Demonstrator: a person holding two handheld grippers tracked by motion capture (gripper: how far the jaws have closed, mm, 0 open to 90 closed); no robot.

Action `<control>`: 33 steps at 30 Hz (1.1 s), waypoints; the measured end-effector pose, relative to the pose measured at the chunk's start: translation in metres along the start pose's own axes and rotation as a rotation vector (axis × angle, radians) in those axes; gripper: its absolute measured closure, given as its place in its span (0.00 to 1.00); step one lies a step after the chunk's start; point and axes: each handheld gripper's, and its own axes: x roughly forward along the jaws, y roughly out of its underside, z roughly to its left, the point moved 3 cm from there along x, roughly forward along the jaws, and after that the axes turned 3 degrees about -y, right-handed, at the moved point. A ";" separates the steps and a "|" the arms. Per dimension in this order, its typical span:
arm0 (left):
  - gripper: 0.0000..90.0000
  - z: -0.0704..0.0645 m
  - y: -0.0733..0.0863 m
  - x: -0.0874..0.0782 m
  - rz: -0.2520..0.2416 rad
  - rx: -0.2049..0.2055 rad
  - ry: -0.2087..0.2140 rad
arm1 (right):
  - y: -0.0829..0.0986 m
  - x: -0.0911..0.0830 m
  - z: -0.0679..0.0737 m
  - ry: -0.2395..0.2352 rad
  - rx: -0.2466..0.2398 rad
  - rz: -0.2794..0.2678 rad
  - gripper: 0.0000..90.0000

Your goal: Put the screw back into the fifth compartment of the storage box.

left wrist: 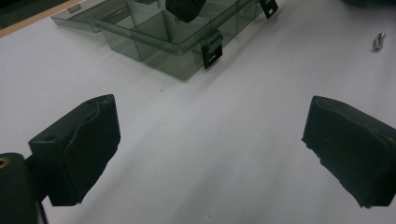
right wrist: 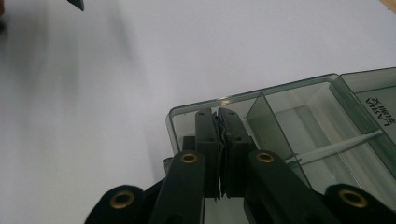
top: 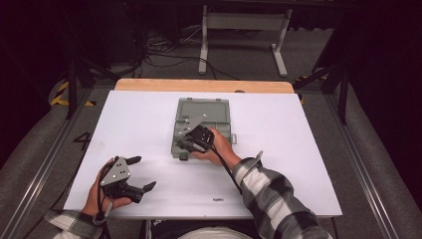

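risk sits mostly with the right tool point(top: 183, 145), whose jaws are pressed together with nothing seen between them, tips down in the near-left compartment of the open box point(top: 219, 112). in the right gripper view the tips point(right wrist: 219, 122) stand right against the box's clear front wall, beside a divider point(right wrist: 268, 126). the box lies about mid-counter point(top: 278, 164), lid flat on the far side, so only its own weight holds it. if the tool pushes or drags sideways, i judge the light plastic box could skid across the smooth white top or tip up on its near edge, since the other hand does not steady it. a pale thin stick point(right wrist: 336, 145) lies in the next compartment; a jolt could toss it out.

left tool point(top: 140, 174) rests near the counter's front-left corner, well apart from the box, jaws wide open and holding nothing. in its view a small screw point(left wrist: 378, 41) lies loose on the counter, right of the box's latches point(left wrist: 212, 50). a sleeve or cable sweeping by could roll that screw off unnoticed.
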 end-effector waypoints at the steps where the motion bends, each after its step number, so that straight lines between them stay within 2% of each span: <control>1: 0.05 0.000 0.000 0.000 0.001 0.000 -0.001 | 0.000 0.001 0.000 0.004 -0.002 0.006 0.98; 7: 0.05 -0.001 0.002 0.001 0.018 0.001 0.006 | -0.002 0.006 -0.001 0.021 -0.010 0.021 0.98; 12: 0.05 -0.001 0.002 0.002 0.022 -0.008 0.016 | 0.000 0.002 -0.003 0.033 0.010 0.010 0.87; 14: 0.05 -0.001 0.002 0.001 0.018 -0.008 0.012 | 0.000 -0.005 -0.004 0.032 0.022 -0.019 0.87; 20: 0.05 -0.001 0.002 0.001 0.019 -0.008 0.008 | 0.004 -0.023 -0.002 0.040 0.014 -0.069 0.83; 22: 0.05 -0.001 0.002 0.001 0.021 -0.004 0.005 | 0.005 -0.029 0.001 0.047 0.001 -0.081 0.82; 27: 0.05 0.000 0.002 0.001 0.019 -0.009 0.003 | 0.009 -0.049 0.010 0.030 -0.010 -0.134 0.79; 30: 0.05 0.000 0.002 0.001 0.022 -0.005 0.004 | 0.015 -0.059 0.015 0.033 -0.018 -0.144 0.78; 33: 0.05 0.000 0.002 0.001 0.020 -0.005 0.002 | 0.020 -0.067 0.020 0.018 -0.020 -0.156 0.78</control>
